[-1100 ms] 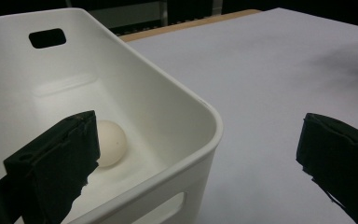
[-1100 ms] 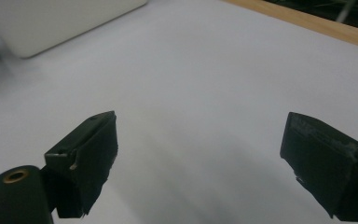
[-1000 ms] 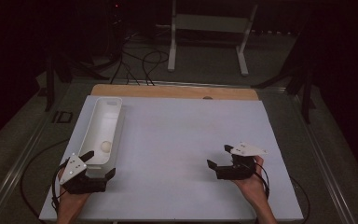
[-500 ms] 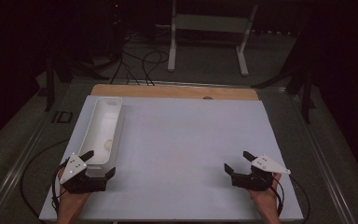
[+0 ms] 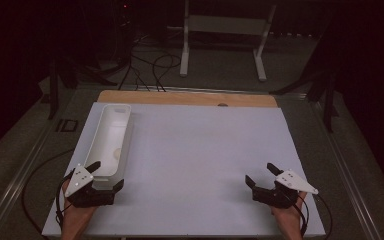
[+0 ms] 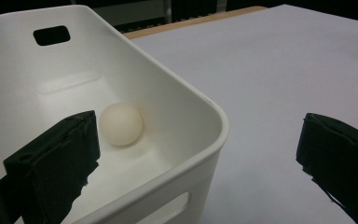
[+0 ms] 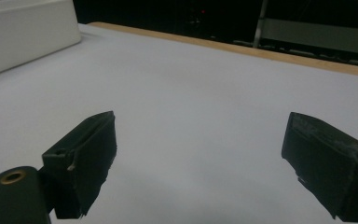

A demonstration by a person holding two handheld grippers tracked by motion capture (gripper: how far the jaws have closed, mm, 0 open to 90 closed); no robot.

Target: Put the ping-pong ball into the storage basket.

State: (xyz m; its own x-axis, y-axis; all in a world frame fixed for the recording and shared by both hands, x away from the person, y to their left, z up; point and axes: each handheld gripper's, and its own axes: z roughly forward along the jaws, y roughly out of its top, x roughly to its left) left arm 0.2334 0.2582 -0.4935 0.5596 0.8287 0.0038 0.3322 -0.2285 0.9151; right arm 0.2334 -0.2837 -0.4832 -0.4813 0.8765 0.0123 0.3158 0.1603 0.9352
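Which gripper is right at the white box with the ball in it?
The left gripper. Its open jaws straddle the near corner of the white box holding the ball. The right gripper sits open over bare table.

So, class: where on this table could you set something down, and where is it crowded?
The white sheet lies bare between the white bin and the right gripper, back to the wooden edge. It is crowded at the near left, where the left gripper straddles the bin's corner, ball inside.

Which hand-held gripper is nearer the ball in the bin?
Left. The left hand-held gripper straddles the bin's near wall, by the ball; the right hand-held gripper sits far across the table.
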